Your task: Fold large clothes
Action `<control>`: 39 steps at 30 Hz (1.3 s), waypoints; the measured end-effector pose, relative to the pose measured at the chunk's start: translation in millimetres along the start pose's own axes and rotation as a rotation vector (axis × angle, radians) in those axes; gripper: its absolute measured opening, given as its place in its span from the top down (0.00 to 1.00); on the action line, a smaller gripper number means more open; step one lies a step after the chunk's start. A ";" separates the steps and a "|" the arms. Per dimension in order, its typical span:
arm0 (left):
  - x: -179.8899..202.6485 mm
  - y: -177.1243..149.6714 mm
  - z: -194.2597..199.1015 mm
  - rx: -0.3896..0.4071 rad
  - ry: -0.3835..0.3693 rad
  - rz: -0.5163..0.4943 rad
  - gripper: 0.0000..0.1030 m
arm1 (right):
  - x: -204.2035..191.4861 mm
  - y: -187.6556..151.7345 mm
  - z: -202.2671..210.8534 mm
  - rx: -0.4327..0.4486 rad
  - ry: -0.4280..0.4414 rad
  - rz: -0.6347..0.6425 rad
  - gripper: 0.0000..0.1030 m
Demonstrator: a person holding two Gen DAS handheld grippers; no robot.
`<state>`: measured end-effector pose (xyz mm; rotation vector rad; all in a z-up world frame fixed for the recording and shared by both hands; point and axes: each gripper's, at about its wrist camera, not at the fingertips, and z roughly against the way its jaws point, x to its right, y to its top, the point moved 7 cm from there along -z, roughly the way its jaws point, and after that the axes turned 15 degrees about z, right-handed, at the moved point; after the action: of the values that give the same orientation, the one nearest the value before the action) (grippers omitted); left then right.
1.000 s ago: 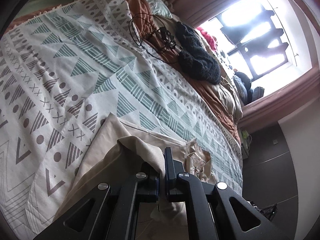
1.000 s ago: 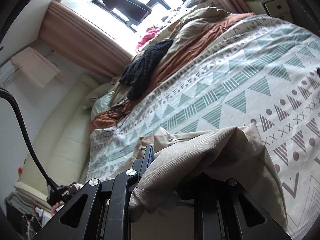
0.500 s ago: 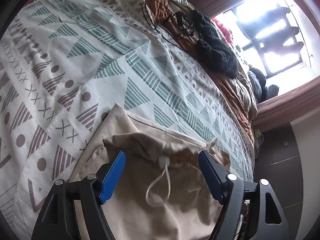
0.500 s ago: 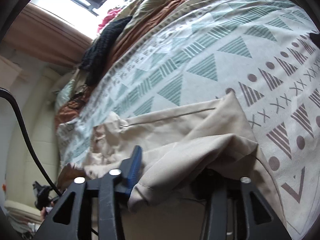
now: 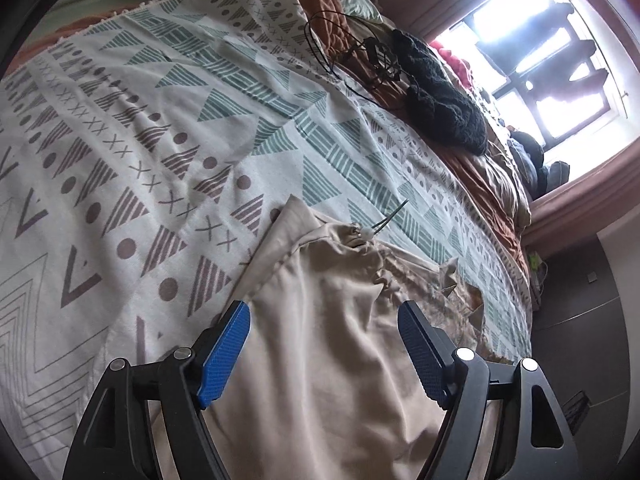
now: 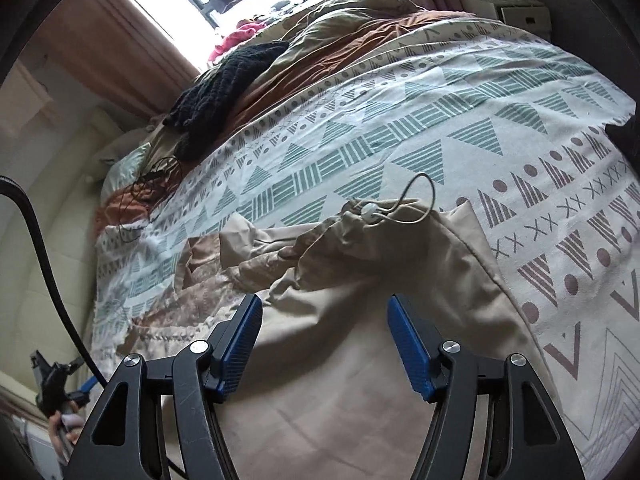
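A beige garment [image 5: 336, 332] lies folded over on the patterned bedspread [image 5: 168, 112]. Its bunched edge with a white drawstring toggle [image 5: 366, 233] points away from me. My left gripper [image 5: 324, 316] is open and empty, its blue pads on either side above the cloth. In the right wrist view the same garment [image 6: 380, 280] lies flat with the toggle [image 6: 371, 211] and cord loop on top. My right gripper [image 6: 324, 312] is open and empty just above the garment's near part.
A black knit garment [image 5: 440, 96] and tangled black cables [image 5: 360, 52] lie on a rust-brown blanket [image 5: 480, 176] by the bright window. A pillow [image 6: 124, 168] lies at the headboard. A bedside cabinet [image 6: 516, 12] stands beyond the bed.
Both grippers were shut on the beige garment's edge a second ago. They opened, let the cloth drop onto the bed, and drew back slightly.
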<state>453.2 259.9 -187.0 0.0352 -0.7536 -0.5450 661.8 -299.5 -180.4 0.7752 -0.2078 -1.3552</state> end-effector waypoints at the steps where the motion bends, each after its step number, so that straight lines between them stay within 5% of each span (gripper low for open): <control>1: -7.0 -2.5 2.6 0.002 0.016 -0.004 0.25 | -8.5 0.8 -0.9 -0.005 -0.005 0.020 0.37; 14: -81.3 -29.2 25.7 -0.024 0.094 0.037 0.25 | -144.9 -6.8 -51.0 -0.136 0.078 0.237 0.37; 23: -113.3 -43.0 42.3 -0.029 0.110 0.079 0.25 | -189.0 -18.4 -117.8 -0.288 0.012 0.323 0.38; 25: -119.1 -47.0 43.9 -0.038 0.119 0.086 0.25 | -185.3 -26.8 -139.8 -0.347 -0.028 0.341 0.45; 27: -123.7 -51.1 44.8 -0.046 0.120 0.095 0.25 | -176.1 -39.3 -162.4 -0.421 -0.044 0.316 0.66; 29: -127.0 -54.4 45.8 -0.051 0.120 0.101 0.25 | -171.4 -38.0 -169.6 -0.400 -0.029 0.308 0.71; 30: -127.9 -55.7 46.3 -0.052 0.120 0.103 0.25 | -170.2 -34.9 -169.4 -0.396 -0.035 0.315 0.89; 31: -128.2 -57.3 46.8 -0.053 0.121 0.104 0.25 | -170.8 -32.5 -168.4 -0.397 -0.001 0.298 0.94; 39: -123.9 -66.0 49.3 -0.065 0.102 0.106 0.25 | -171.9 11.2 -130.0 -0.231 0.047 0.270 0.98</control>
<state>316.5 270.6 -244.7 -0.0365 -0.6347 -0.4627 702.1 -91.0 -219.3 0.5619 -0.1113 -1.0820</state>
